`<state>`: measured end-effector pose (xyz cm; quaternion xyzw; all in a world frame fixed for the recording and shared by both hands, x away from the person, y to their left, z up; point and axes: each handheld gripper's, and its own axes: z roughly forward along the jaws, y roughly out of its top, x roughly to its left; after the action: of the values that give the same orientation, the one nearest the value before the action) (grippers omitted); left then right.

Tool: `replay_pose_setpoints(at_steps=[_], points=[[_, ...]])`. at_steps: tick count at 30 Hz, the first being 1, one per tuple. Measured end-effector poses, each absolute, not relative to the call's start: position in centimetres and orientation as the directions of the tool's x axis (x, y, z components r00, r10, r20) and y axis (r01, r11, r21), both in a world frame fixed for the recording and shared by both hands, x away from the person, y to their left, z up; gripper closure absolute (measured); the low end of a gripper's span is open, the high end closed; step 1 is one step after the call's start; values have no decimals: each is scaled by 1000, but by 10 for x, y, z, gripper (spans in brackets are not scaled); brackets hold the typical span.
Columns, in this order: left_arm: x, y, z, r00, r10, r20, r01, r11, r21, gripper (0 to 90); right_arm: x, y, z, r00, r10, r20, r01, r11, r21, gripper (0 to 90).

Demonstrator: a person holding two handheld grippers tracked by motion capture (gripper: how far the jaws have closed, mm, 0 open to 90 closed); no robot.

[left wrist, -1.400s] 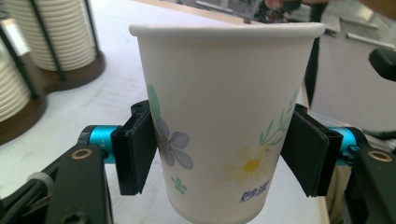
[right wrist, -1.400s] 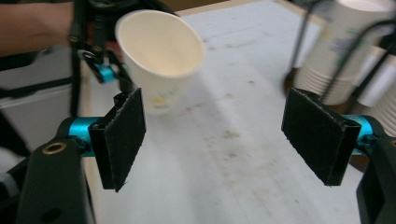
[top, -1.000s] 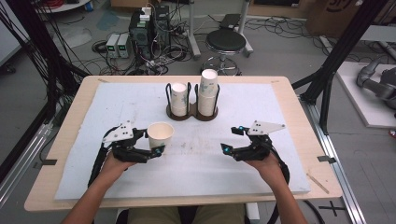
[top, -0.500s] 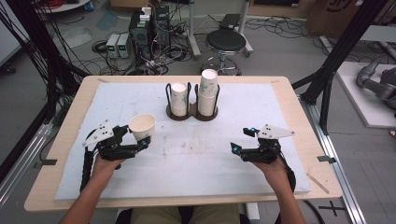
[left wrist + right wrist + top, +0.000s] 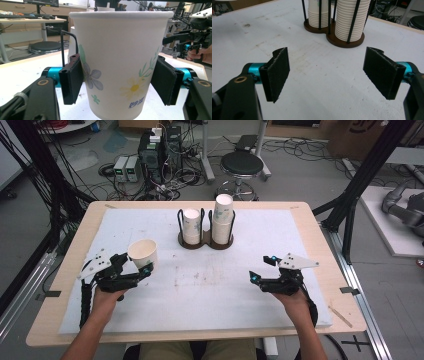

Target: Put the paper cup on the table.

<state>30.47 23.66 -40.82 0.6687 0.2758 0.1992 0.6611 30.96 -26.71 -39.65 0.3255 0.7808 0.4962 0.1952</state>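
High view: the left gripper (image 5: 141, 270) has carried the paper cup (image 5: 142, 253) out to the near-left of the table (image 5: 300, 210), well apart from the cup holder (image 5: 206, 242) (a second ago it sat nearer the middle). The right gripper (image 5: 261, 270) has drifted right and nearer, so the cup looks ready to set down.

Left gripper view: both pads (image 5: 72, 78) clasp the flowered cup's (image 5: 120, 65) sides, upright.

Right gripper view: the jaws stand spread wide with nothing between them, and the holder's stacks (image 5: 350, 20) lie far ahead.
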Motion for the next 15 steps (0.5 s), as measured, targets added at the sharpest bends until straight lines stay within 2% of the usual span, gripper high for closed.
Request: replay_pose_setpoints(at_steps=[10, 15], points=[[311, 240, -410, 744, 664, -75, 86, 16, 996, 313, 307, -267, -398, -720, 694, 14, 309, 303, 901, 221], [324, 251, -413, 697, 709, -109, 95, 59, 994, 313, 306, -267, -399, -725, 688, 22, 312, 300, 902, 221]])
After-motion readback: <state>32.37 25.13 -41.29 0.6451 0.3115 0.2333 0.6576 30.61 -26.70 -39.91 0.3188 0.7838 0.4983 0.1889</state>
